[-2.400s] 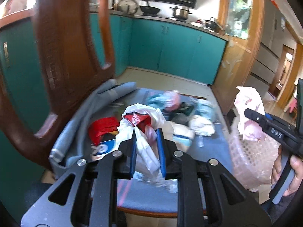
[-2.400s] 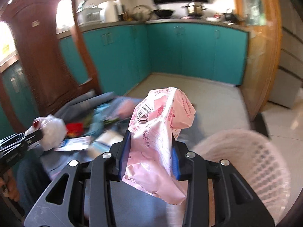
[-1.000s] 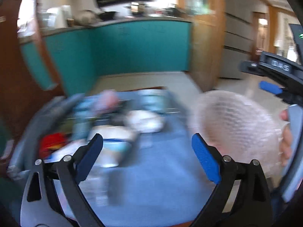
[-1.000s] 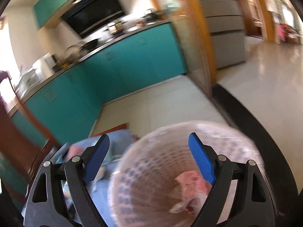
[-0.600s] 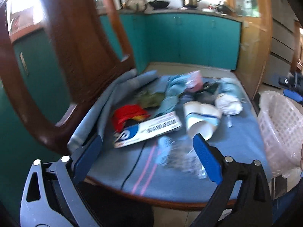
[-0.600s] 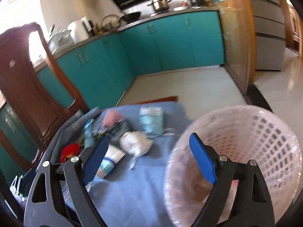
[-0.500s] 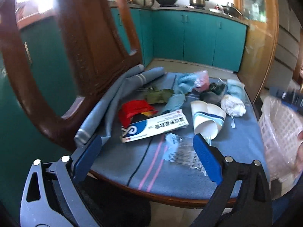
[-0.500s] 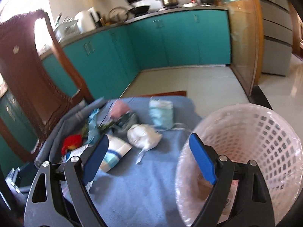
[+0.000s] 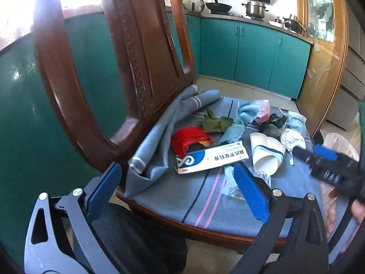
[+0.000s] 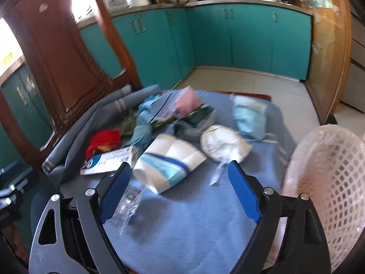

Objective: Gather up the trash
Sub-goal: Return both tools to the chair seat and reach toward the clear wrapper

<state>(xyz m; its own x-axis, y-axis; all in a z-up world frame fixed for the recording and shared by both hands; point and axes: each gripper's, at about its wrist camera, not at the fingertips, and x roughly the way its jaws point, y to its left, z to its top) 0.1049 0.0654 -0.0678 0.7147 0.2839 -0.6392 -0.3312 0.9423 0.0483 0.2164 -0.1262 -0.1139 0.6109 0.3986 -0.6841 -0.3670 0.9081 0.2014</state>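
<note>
One basket (image 10: 330, 171) — one box (image 9: 211, 159), two paper cups (image 10: 168, 159).

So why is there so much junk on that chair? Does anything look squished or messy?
Yes. The chair seat is littered with trash. The paper cups lie tipped over and squashed flat, the blue cloth is bunched up along the backrest side, and a clear wrapper lies crumpled near the front edge.

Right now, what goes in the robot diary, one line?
left claw: open, empty | right claw: open, empty | trash: on blue cloth | basket: beside the seat
</note>
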